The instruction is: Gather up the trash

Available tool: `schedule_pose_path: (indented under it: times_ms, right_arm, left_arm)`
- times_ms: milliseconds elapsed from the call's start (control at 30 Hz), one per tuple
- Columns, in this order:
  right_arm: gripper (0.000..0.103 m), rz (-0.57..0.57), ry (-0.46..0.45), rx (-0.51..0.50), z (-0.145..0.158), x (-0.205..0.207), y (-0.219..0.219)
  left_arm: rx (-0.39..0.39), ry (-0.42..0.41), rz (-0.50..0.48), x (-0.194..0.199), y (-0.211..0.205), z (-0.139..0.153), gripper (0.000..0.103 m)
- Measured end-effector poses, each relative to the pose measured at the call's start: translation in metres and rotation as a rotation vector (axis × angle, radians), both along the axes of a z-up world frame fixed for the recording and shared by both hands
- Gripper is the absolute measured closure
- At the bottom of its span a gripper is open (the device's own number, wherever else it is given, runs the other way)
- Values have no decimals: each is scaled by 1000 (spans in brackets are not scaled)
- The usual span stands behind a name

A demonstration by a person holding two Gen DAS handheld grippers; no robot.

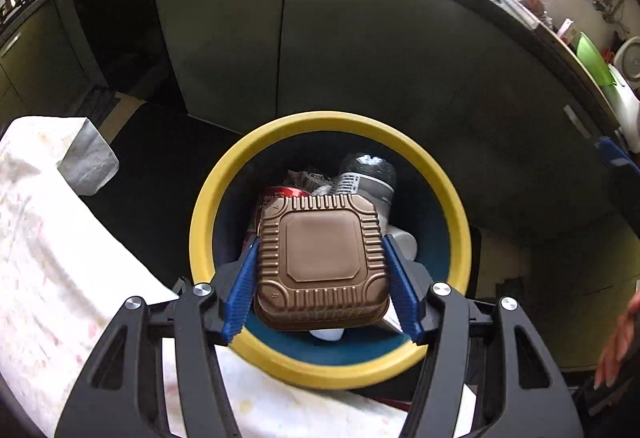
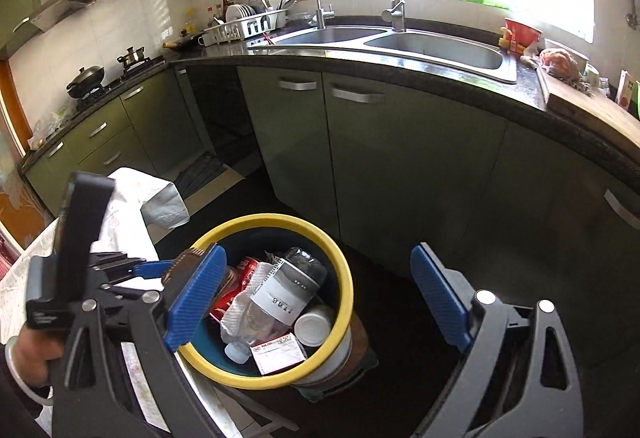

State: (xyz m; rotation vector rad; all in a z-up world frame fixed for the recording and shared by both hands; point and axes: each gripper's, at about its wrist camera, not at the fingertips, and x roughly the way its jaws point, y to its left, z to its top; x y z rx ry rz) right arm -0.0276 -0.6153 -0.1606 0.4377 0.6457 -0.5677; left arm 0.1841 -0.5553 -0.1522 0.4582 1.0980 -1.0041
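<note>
left claw (image 1: 322,270) clamps the bronze foil tray (image 1: 322,258) between its pads, right over the yellow-rimmed bin (image 1: 200,222) | right claw (image 2: 320,298) wide open, empty, bin below it beside the desk (image 1: 60,258)

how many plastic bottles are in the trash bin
1 that shows: a clear plastic bottle lying on top of the trash in the yellow-rimmed bin. More may be buried underneath.
</note>
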Motion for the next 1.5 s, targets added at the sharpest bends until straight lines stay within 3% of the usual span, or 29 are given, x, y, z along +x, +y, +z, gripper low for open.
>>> schedule_pose_path:
  times_ms: [233,300,367,467,533,700,833,900,1000,1167,1267,1400,1500]
  right_arm:
    - [14,3,-2,5,2,3,2]
    - [14,2,-11,2,5,1,4]
    - [14,1,-25,-5,9,-2,4]
    - [13,-2,-42,-13,13,-5,5]
    - [12,-4,-45,-17,13,-6,6]
    - [11,48,-35,27,-2,2,10]
    - [11,146,-16,34,-15,21,30]
    - [11,200,-9,32,-19,30,44]
    - [10,290,-16,44,-19,40,72]
    - [6,414,-68,-39,-4,33,131]
    - [6,452,-66,-88,3,29,160]
    - [6,465,-100,-92,20,16,184]
    - [6,454,-97,-114,25,5,200]
  left_arm:
    - [35,37,16,14,-14,-19,42]
    - [37,30,16,14,-20,-22,29]
    - [25,20,14,10,-15,-19,26]
    - [-52,39,7,5,8,-1,24]
    - [-147,23,22,0,39,19,19]
    - [-401,-140,151,-27,159,72,4]
    - [-320,-257,341,-48,253,88,4]
    - [-316,-361,467,-68,308,94,4]
    - [-238,-499,658,-102,372,102,4]
    - [-109,-516,888,-126,444,103,4]
    - [-136,-487,918,-130,473,101,4]
    - [-164,-605,912,-154,489,112,4]
    - [-210,-626,908,-171,498,126,4]
